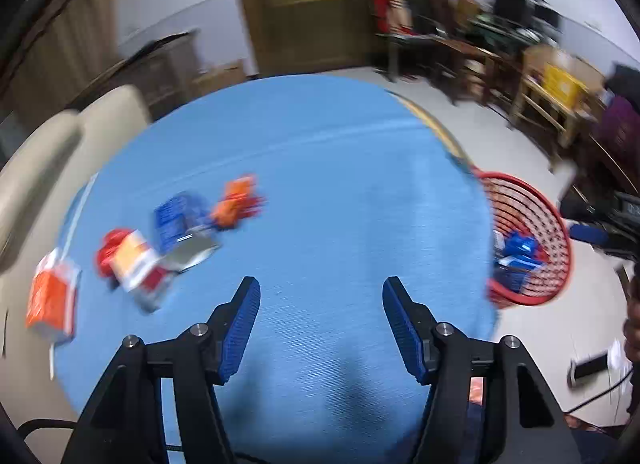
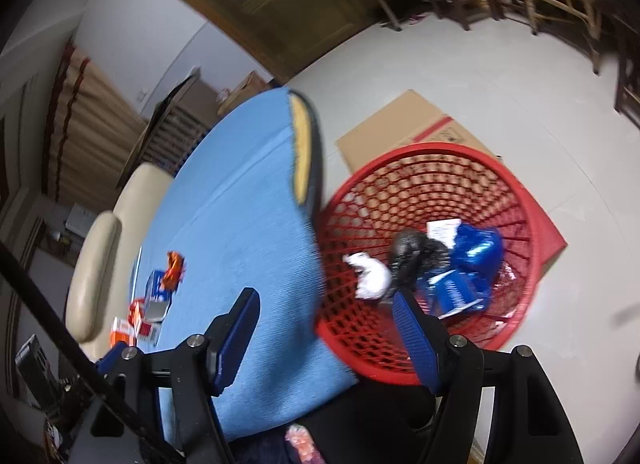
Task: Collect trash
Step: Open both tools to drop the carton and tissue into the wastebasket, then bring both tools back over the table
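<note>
Several pieces of trash lie on the left of the blue round table (image 1: 320, 167): an orange wrapper (image 1: 236, 203), a blue packet (image 1: 176, 219), a silver packet (image 1: 192, 254), a red and white carton (image 1: 132, 264) and an orange carton (image 1: 52, 300). My left gripper (image 1: 320, 296) is open and empty above the table's near part. A red mesh basket (image 2: 516, 199) stands on the floor right of the table and holds blue packets (image 2: 472, 260), a white crumpled piece (image 2: 372, 276) and a black piece (image 2: 416, 252). My right gripper (image 2: 324, 300) is open and empty over the table's edge and the basket's rim.
A beige padded chair (image 1: 52, 155) stands at the table's left. A flat cardboard box (image 2: 404, 127) lies on the floor behind the basket. Wooden chairs and tables (image 1: 548, 103) crowd the far right. A dark wooden door (image 1: 312, 11) is behind.
</note>
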### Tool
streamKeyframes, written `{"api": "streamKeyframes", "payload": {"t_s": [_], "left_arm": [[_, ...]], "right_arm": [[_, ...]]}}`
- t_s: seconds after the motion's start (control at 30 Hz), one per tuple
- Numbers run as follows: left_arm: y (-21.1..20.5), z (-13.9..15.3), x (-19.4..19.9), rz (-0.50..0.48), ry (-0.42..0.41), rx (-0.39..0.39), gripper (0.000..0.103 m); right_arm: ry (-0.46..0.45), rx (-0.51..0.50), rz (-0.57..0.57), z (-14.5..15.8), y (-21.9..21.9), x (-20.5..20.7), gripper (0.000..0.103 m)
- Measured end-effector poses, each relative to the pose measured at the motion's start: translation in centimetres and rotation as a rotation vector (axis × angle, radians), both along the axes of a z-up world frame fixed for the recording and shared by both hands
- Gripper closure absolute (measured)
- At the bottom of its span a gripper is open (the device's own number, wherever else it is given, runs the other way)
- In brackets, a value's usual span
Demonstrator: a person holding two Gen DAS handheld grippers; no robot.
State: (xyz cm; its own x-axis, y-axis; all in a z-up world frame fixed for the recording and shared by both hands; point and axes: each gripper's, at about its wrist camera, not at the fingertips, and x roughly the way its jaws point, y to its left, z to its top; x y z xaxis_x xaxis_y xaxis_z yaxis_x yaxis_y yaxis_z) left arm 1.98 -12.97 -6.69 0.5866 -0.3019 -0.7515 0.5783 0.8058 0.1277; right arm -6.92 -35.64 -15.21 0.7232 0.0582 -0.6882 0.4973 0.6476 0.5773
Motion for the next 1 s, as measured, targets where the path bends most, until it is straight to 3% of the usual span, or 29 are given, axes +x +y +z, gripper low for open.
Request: {"api": "streamKeyframes", "payload": {"t_s": [0.27,0.53,0.7,1.0], "left_arm": [[10.3,0.1,5.5,0.277,0.006,-0.073,0.038],[17.7,-0.3,10.8,0.428,0.005,-0.107,0.038],[20.1,-0.6,15.0,0.462,0.025,-0.132,0.038],[20.8,-2.1,22.5,0.391,0.156,-0.281,0.039]], "right_arm": [[0.019,-0.081,0.17,1.8,5.7,6.0,0.031],[0.042,-0.09,0.319,2.4,11.1,13.5,0.031],[0.078,-0.073,0.388,2.4,14.1,19.0,0.031],[0.114,0.023,0.417,0.7,17.5,27.8,0.031]]}}
